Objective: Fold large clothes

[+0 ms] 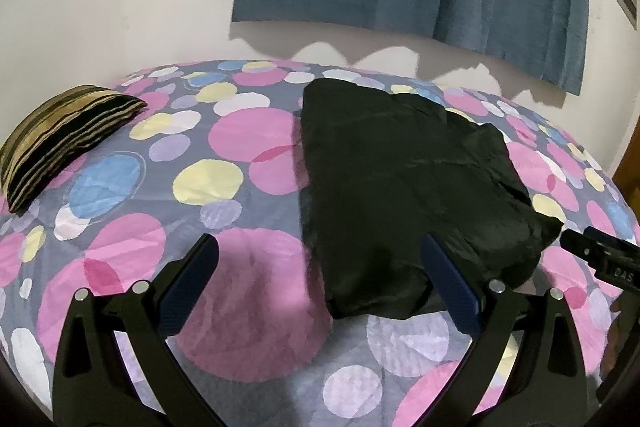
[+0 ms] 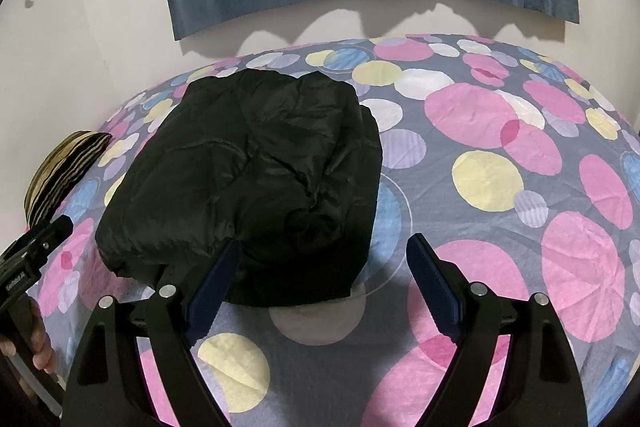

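Jacket lies as a black folded bundle mid-frame on the bed; folding looks nearly done; left tongs and right tongs both hover spread, pinching nothing; next, probably a final fold or pressing flat.

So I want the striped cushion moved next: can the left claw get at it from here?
Probably yes: the open left claw holds nothing, and only bare dotted bedsheet lies between it and the brown striped cushion; the folded black garment sits aside.

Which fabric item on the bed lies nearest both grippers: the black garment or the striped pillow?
The black garment, folded in a bundle just ahead of both open grippers; the striped pillow sits far off at the bed's edge.
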`<state>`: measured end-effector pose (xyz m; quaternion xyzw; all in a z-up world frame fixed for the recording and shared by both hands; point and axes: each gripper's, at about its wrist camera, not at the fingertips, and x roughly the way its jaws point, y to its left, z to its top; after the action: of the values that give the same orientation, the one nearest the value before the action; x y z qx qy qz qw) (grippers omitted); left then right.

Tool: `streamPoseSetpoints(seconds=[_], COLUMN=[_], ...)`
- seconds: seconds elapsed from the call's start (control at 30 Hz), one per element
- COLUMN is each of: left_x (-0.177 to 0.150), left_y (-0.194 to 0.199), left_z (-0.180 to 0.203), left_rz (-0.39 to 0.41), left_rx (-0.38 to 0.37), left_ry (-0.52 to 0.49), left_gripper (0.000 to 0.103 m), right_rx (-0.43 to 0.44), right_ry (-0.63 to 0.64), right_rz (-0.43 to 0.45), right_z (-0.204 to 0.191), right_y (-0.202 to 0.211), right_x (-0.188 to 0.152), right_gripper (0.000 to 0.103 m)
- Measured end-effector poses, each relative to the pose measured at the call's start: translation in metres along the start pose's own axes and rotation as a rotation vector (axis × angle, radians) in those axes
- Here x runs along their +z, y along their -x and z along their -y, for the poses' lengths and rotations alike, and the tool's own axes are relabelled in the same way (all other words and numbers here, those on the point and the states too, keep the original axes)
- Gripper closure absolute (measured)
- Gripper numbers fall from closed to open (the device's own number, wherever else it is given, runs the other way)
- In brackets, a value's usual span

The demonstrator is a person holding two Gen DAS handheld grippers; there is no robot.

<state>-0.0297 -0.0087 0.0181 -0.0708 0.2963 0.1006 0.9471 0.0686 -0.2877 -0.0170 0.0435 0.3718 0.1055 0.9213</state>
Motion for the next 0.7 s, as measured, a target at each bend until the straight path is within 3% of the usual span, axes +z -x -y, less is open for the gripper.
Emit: streamPoseSetpoints(seconds=[0.7], left_x=[-0.0032], left_y=[0.0019], left_z=[0.0044], left_rz=[-0.009], left_rx=[0.017], left_ry=[-0.011], left_gripper=[0.003], right_rx=[0.003], right_ry=[0.004], right_rz=[-0.019], right_z=[-0.0008], right_y=[-0.0055], right_x=[-0.0037], right_gripper=[0.019])
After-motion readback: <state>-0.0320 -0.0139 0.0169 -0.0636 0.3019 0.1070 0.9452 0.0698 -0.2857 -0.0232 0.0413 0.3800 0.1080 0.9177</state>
